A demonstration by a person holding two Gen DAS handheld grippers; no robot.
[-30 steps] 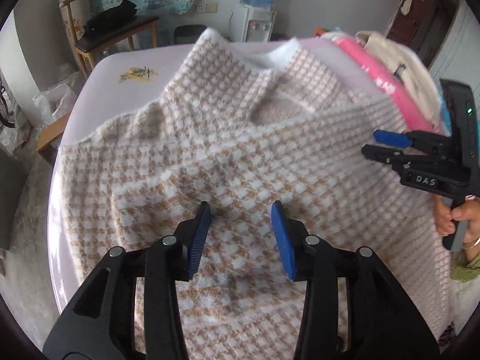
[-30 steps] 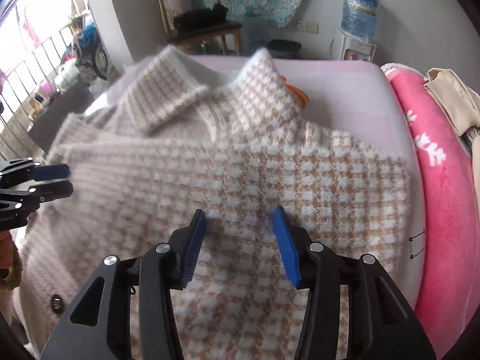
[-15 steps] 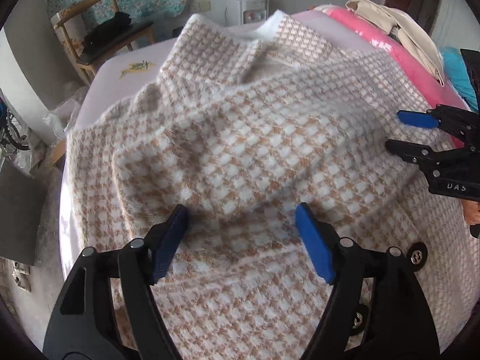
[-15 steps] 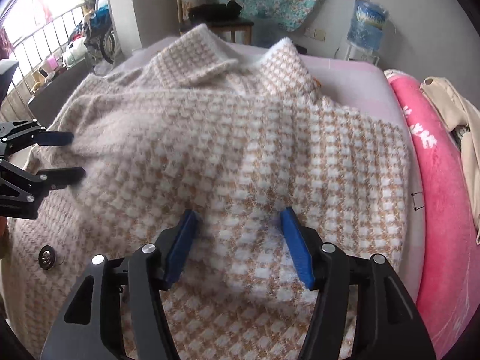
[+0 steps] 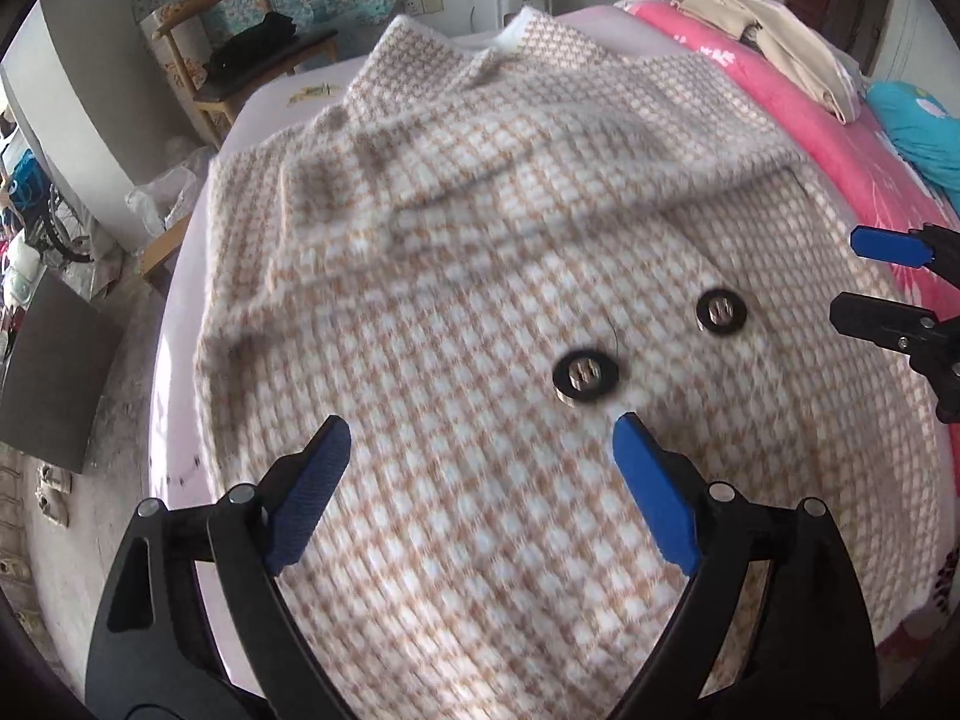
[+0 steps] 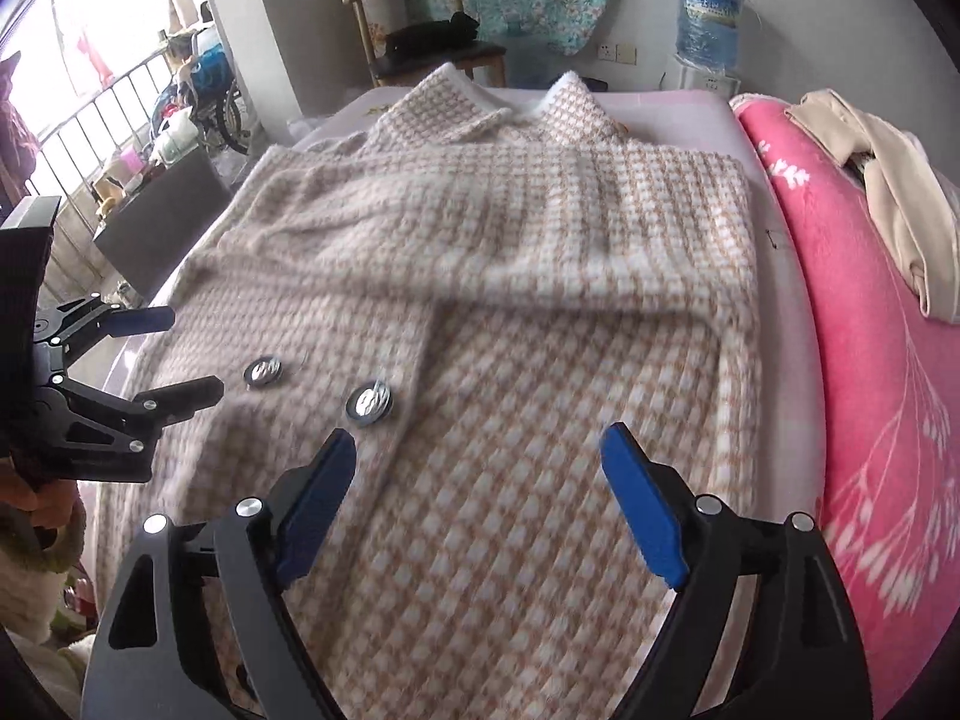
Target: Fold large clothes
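Note:
A beige and white houndstooth coat (image 5: 480,276) lies spread on the bed, collar at the far end, both sleeves folded across its front. It also shows in the right wrist view (image 6: 510,312). Two dark buttons (image 5: 585,373) sit near its middle. My left gripper (image 5: 480,444) is open and empty, above the coat's near part. My right gripper (image 6: 477,450) is open and empty, above the coat to the right of the buttons (image 6: 369,403). Each gripper shows at the edge of the other's view, the right (image 5: 864,282) and the left (image 6: 180,354).
A pink blanket (image 6: 888,396) with a beige garment (image 6: 888,192) lies along the bed's right side. The lilac bed sheet (image 5: 180,324) shows at the left edge. A wooden chair (image 6: 420,42) and a water dispenser (image 6: 708,30) stand beyond the bed. A railing and clutter are at the left.
Both grippers have opened wider and drawn back toward the coat's near end. The sleeve now lies flat across the front, and the two buttons have come into view.

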